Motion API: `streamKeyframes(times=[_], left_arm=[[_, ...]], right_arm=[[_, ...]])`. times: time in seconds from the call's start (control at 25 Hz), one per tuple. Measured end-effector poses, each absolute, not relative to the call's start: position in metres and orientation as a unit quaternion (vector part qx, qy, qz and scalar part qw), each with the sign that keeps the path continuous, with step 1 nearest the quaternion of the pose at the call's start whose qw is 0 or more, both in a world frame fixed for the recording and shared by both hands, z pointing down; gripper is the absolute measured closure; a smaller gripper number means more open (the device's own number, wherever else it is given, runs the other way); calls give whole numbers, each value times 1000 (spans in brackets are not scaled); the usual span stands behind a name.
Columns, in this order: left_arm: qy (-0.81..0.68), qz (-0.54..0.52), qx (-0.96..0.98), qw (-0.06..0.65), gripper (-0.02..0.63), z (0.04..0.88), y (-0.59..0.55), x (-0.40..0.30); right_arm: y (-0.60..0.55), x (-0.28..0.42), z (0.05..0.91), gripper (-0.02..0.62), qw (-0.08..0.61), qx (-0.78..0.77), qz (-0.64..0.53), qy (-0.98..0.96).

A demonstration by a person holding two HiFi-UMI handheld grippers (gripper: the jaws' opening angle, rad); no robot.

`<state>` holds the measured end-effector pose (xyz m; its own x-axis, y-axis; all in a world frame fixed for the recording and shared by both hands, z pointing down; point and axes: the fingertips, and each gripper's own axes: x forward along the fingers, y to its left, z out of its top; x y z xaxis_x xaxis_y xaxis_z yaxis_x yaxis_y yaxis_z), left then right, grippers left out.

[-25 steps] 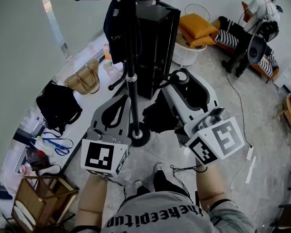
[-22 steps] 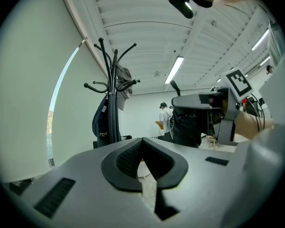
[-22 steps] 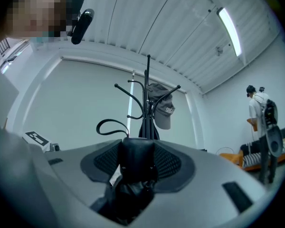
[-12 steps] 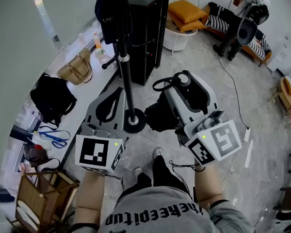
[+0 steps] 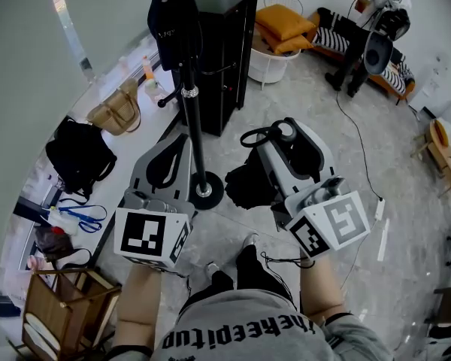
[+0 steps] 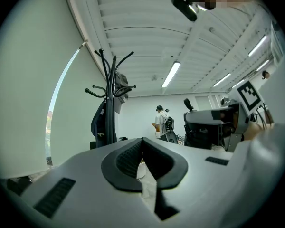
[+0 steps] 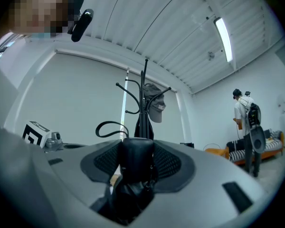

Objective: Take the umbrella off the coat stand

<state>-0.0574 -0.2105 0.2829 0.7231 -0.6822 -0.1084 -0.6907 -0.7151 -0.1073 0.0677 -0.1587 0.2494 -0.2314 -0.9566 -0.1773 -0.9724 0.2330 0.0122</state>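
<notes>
Right hand-held gripper point(image 7: 137, 146) clamps the folded umbrella point(image 5: 244, 186) near its handle, long axis roughly along the jaws, clear of the coat stand point(image 5: 189, 119) ahead-left. Left hand-held gripper point(image 6: 142, 144), jaws together and empty, lies nearer the stand.

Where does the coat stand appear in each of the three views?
Head view: coat stand, upper left of centre, seen from above.
Left gripper view: coat stand, left of centre, upright.
Right gripper view: coat stand, centre, behind the held umbrella.
Shared landmark: the standing person in white.
</notes>
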Motion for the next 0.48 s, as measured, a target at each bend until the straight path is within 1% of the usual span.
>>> streamKeyframes(times=[0.48], left_arm=[[373,35,-925,72,591,279,-223,-59]], right_arm=[[-174,64,248,385,59,-615,69,784]])
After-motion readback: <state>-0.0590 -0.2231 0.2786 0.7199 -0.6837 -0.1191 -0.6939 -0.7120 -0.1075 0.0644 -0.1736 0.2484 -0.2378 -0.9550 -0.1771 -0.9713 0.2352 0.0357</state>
